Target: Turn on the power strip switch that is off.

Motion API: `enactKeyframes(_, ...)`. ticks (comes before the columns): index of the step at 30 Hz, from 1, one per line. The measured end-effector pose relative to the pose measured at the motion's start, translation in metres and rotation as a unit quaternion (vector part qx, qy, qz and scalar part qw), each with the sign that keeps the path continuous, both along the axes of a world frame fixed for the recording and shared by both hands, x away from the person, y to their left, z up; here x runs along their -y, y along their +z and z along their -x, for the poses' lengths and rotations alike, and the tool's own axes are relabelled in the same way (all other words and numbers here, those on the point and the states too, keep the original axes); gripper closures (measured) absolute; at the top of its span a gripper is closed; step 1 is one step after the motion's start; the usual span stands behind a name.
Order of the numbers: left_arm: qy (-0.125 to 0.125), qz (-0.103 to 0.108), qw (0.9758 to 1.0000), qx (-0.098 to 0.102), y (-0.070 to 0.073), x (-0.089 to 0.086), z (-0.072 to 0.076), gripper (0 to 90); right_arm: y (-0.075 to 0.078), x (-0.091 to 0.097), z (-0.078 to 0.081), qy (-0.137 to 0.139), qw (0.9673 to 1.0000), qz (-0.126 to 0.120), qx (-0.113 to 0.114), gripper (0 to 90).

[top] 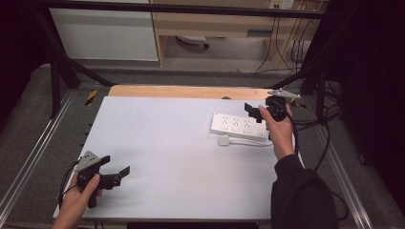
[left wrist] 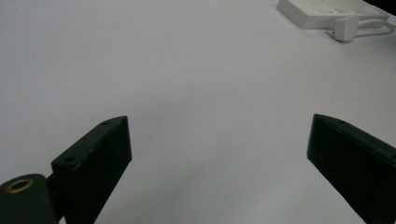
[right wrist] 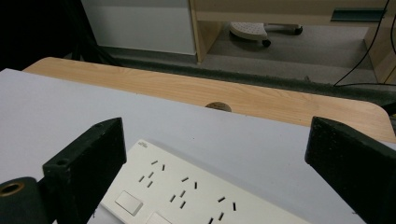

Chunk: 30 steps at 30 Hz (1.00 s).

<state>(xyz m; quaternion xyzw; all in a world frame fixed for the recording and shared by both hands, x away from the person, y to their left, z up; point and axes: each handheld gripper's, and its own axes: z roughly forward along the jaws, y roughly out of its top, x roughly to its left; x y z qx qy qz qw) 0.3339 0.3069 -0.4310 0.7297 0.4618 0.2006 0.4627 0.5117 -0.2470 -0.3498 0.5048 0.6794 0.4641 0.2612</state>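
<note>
Right claw (top: pixel 256 112) is spread wide and holds nothing; it hovers just above the far end of the white power strip (top: pixel 239 126), with the person's right hand (top: pixel 279 131) gripping its body. In the right gripper view both black jaws stand far apart, and the power strip (right wrist: pixel 187 196) lies directly beneath and between them, its socket slots and a rocker switch (right wrist: pixel 128 202) facing up.

Left claw (top: pixel 114 175) is likewise spread and empty. It sits at about 8 o'clock on the white surface (top: pixel 176 143), well apart from the strip. In the left gripper view the power strip (left wrist: pixel 327 11) appears far off at roughly 1 o'clock, with bare surface between the jaws.

Position of the work item: the power strip rests flat at about 2 o'clock on the surface, near the right edge. Its long axis runs from 10 o'clock to 4 o'clock in the high view, nearly crosswise to the person. A white plug (top: pixel 224 140) lies just beside its near long edge, with a white cord (top: pixel 250 142) trailing toward 3 o'clock; whether the plug is seated in a socket or lying loose cannot be told at this resolution.

Governing relation: the right claw is by far the nearer, and the strip lies immediately below it, toward 7 o'clock of the jaws. The jaw opening appears to run roughly along the strip's length, so a grasp across the narrow width would probably call for a wrist turn first.
</note>
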Motion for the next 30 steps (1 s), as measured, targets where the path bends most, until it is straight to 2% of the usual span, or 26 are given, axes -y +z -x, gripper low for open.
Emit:
enactKeyframes(20,-0.004,-0.003,1.0000,-0.001,-0.001,0.001,0.000,6.6,-0.011,-0.010,-0.011,0.001,0.9999,0.004,-0.012,8.3)
enactKeyframes(30,-0.002,-0.003,1.0000,-0.004,-0.001,0.001,0.000,6.6,-0.015,-0.014,-0.015,-0.007,0.9997,0.012,-0.018,3.7)
